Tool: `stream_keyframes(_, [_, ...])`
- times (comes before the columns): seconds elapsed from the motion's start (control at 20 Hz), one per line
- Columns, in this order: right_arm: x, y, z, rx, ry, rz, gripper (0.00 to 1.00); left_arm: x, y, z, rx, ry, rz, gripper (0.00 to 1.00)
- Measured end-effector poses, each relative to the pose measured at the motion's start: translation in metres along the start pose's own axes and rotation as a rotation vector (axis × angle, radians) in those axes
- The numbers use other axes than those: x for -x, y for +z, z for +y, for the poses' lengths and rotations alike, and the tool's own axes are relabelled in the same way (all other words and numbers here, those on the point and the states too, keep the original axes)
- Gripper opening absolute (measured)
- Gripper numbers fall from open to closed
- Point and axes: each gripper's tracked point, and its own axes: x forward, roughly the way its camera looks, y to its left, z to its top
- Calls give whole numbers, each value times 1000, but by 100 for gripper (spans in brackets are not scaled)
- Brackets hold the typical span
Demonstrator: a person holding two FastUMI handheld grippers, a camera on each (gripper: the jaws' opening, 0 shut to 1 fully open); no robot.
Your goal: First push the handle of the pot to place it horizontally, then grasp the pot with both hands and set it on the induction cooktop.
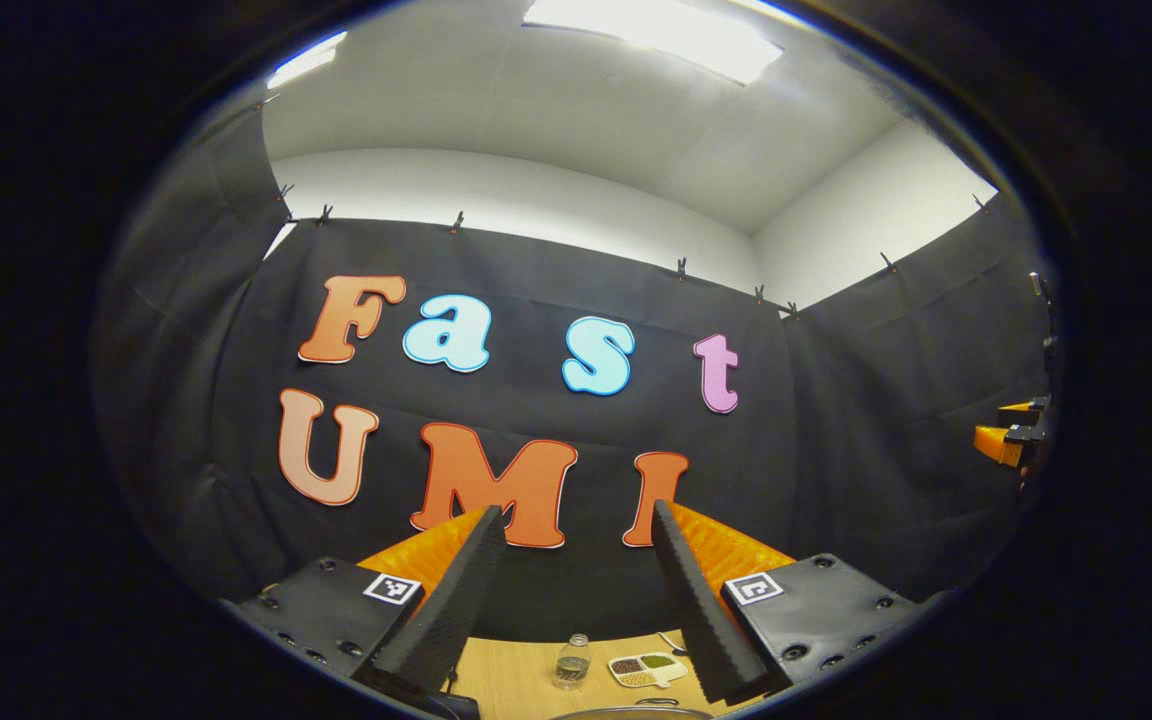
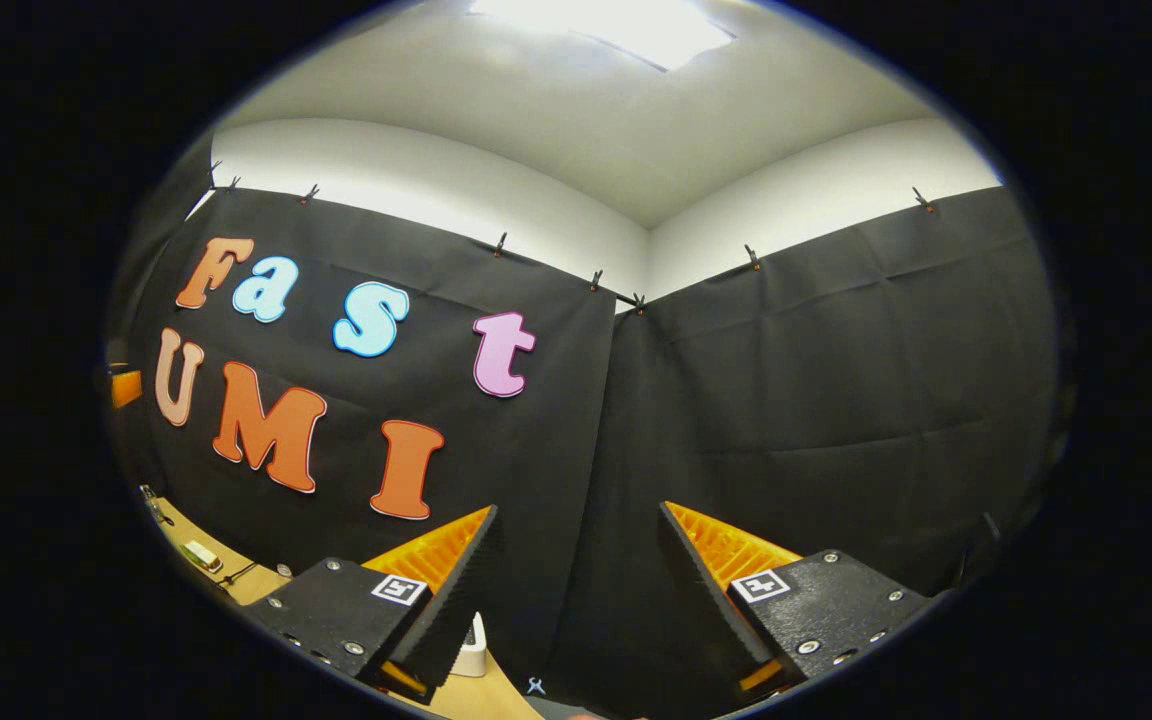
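Hand-held gripper [image 1: 576, 520] spread (pot rim [image 1: 626, 712] beneath).

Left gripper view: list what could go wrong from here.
1. The left gripper is open and aimed at the booth wall, so the approach to the pot rim at the bottom edge is nearly blind.
2. A small bottle and a divided dish stand on the table; a sweeping push might knock them.

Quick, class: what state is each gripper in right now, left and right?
Left gripper: open, fingers spread wide, holding nothing.
Right gripper: open, fingers spread wide, holding nothing.
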Motion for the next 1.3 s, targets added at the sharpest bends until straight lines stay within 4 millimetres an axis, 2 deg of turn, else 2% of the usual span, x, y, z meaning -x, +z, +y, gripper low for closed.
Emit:
stream_keyframes(0.25, [-1, -11, -6, 0, 10, 5, 93, -6, -7, -26, -9, -25, 14, 95])
stream_keyframes(0.35, [3, -15, -11, 4, 11, 10, 95, -9, -19, -36, -3, -38, 41, 95])
stream_keyframes(0.5, [1, -24, -16, 18, 3, 21, 95, -12, -46, -51, -6, -59, 116, 84])
stream_keyframes(0.65, [8, -33, -29, 19, -3, 35, 95, -10, -76, -62, -34, -68, 201, 48])
stream_keyframes(0.7, [8, -36, -32, 17, -4, 40, 95, -9, -88, -66, -42, -68, 232, 28])
stream_keyframes(0.75, [9, -39, -35, 14, -7, 45, 95, -7, -100, -65, -51, -58, 269, 16])
stream_keyframes(0.8, [9, -40, -37, 11, -8, 49, 95, -5, -115, -71, -48, -68, 318, 11])
stream_keyframes(0.9, [9, -44, -40, 2, -10, 56, 95, 0, -154, -77, -27, -85, 446, 8])
stream_keyframes(1.05, [6, -54, -45, -8, -11, 69, 95, 21, -209, -76, 5, -62, 652, 7])
stream_keyframes(1.15, [8, -61, -50, -11, -9, 79, 95, 45, -249, -73, 54, -41, 788, 7])
stream_keyframes(1.3, [4, -71, -54, -10, -5, 95, 95, 73, -294, -65, 83, 23, 968, 7])
